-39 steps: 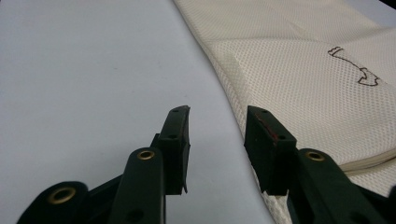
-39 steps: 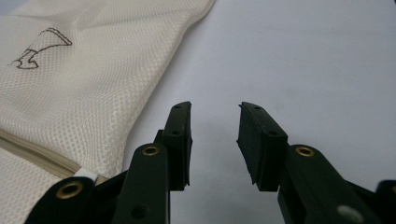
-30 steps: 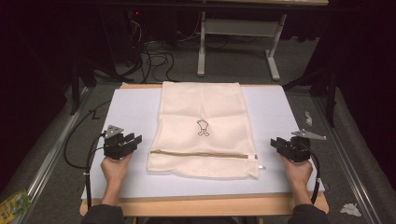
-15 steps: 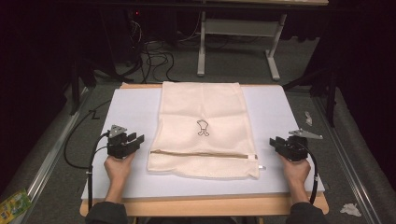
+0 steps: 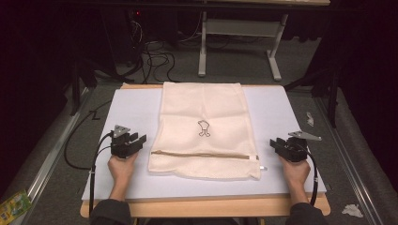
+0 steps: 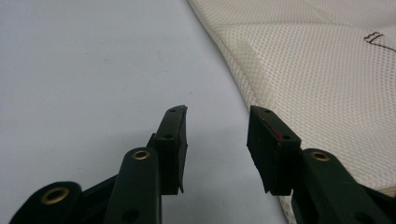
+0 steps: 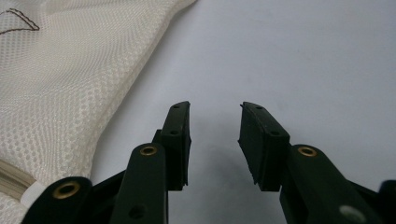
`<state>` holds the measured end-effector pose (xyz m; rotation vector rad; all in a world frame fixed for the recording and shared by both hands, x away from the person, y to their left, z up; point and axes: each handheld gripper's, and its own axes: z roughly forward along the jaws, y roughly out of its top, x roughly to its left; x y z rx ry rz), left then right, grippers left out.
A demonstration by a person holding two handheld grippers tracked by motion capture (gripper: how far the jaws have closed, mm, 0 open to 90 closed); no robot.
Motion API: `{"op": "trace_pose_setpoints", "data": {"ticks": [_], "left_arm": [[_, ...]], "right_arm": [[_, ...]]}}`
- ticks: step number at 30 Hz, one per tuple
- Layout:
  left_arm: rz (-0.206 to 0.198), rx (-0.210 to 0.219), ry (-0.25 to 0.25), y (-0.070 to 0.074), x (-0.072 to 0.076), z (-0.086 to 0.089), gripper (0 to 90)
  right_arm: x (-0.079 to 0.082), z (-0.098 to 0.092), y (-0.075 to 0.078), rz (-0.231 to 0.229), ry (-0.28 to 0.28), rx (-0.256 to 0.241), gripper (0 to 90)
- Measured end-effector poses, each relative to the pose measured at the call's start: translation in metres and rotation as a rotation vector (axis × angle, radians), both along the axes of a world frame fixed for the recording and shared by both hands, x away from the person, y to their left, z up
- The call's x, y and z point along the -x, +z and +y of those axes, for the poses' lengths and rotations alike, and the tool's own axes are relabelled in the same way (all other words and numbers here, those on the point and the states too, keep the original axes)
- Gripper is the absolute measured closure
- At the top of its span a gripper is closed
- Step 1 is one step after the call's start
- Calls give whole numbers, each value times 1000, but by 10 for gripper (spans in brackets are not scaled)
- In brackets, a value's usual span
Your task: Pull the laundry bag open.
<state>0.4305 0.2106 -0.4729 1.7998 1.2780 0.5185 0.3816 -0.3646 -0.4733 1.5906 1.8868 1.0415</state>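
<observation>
1. The left gripper (image 6: 217, 135) had its jaws spread apart, empty, over the pale bench (image 6: 93, 70), just beside the bag's edge.
2. The right gripper (image 7: 215, 135) was likewise released, gripping nothing.
3. The cream mesh zippered laundry bag (image 5: 204, 126) lay flat at the centre of the high view, between both grippers.

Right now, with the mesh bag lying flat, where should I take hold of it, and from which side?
Probably at its near corners. The mesh bag lies flat on the white table, so only its edges offer a lip. The left tool sits open beside the left edge, the right tool open beside the right edge near the zipper pull. Slide each in low from its own side.
</observation>
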Motion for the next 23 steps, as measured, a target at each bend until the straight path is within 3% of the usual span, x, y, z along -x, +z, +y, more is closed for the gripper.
{"op": "trace_pose_setpoints", "data": {"ticks": [5, 7, 12, 15, 23], "left_arm": [[-7, -13, -7, -4, -1, -4, 572], [-27, -15, -6, -7, -1, -5, 572], [-37, 28, 16, -10, 2, -1, 569], [-48, -5, 3, -10, 3, -4, 559], [-52, -19, 5, -11, 4, -6, 532]], "right_arm": [[0, 2, -3, -5, 3, 7, 628], [0, 2, -3, -5, 3, 10, 621], [2, 5, -4, -15, 7, 35, 594], [2, 8, -4, -12, 14, 57, 584], [2, 8, -4, -11, 12, 58, 571]]}}
